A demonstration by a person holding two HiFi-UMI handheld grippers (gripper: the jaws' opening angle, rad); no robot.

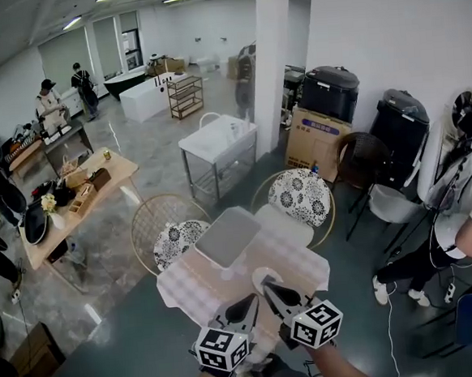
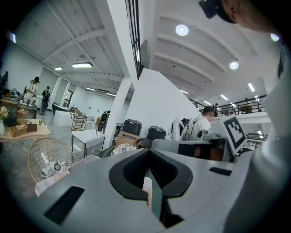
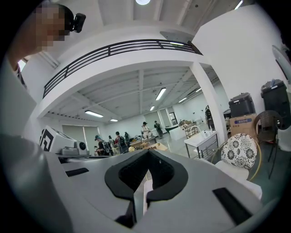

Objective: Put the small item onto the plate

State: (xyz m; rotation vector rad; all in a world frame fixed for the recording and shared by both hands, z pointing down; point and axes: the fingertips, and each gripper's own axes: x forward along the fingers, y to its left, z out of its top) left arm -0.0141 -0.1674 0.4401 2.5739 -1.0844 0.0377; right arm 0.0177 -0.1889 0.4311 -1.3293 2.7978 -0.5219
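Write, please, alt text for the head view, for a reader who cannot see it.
The left gripper and the right gripper hover side by side, jaws shut, over a small table that bears a grey tray and a white plate. Beyond stand two cushioned chairs and, farther off, people.

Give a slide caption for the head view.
Both shut, the left tool and right tool hover over a table bearing a grey tray.

A wire chair [image 1: 177, 242] with a patterned cushion is seen left of centre, and a second chair [image 1: 301, 195] right of centre. Behind them a white sink stand [image 1: 216, 141] is set beside a white pillar [image 1: 272, 51]. A cardboard box [image 1: 314, 142] is placed right of the pillar.
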